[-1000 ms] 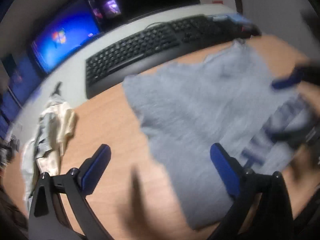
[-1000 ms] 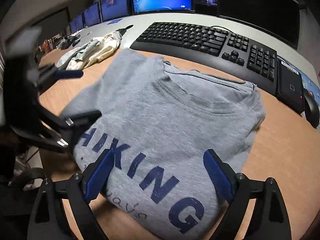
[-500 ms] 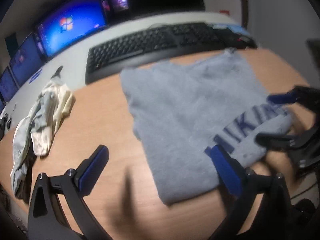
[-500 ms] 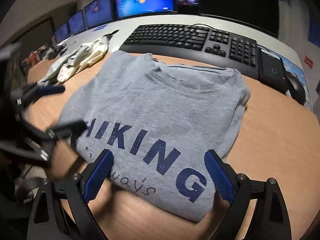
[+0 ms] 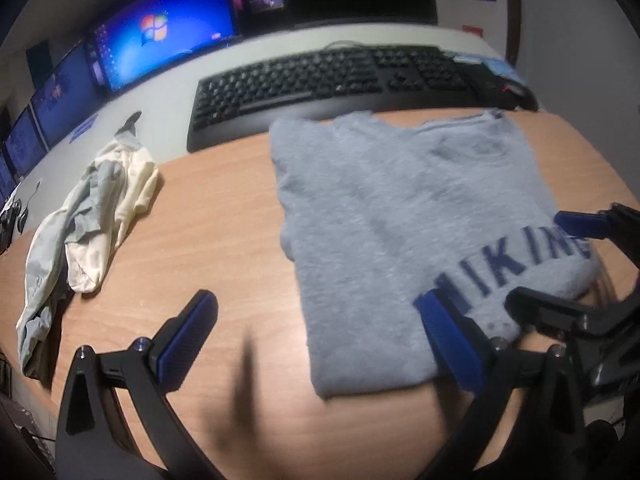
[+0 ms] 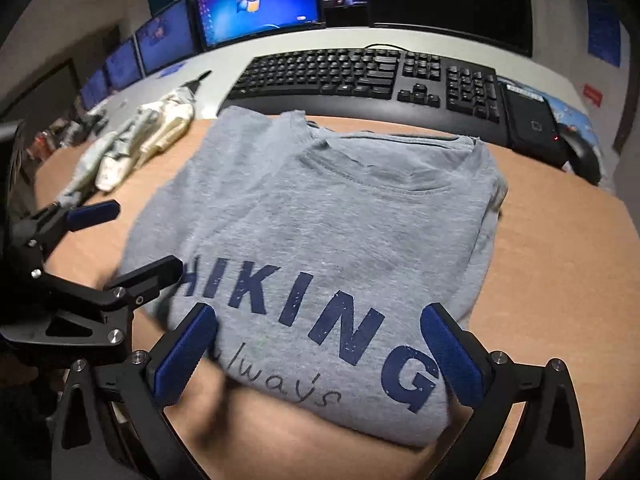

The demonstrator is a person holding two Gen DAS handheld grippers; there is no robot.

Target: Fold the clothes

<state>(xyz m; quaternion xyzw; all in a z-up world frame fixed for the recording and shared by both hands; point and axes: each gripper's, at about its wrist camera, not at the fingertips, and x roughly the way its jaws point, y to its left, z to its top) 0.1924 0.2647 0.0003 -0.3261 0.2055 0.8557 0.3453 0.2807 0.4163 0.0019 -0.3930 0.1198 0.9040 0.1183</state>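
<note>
Crumpled pale garment (image 5: 88, 224): we see it well off to the left of our left gripper's jaws, apart from everything else on the wooden table (image 5: 224, 216), not yet folded.

Left gripper (image 5: 316, 344): we hold its jaws wide apart, gripping nothing; its left finger hangs over bare wood, its right finger over the near left part of the shirt.

Grey shirt (image 6: 328, 232): we find it ahead of both pairs of jaws, folded into a neat block, collar at the far end by the keyboard (image 6: 368, 76), "HIKING" print at the near end. Its long axis runs away from us, near edge to collar.

Right gripper (image 6: 320, 344): we hold its jaws wide apart, empty, straddling the shirt's near edge, centred on the print.

Nearer gripper: we judge the right one better placed for the near edge; the left sits nearer the shirt's left side.
</note>
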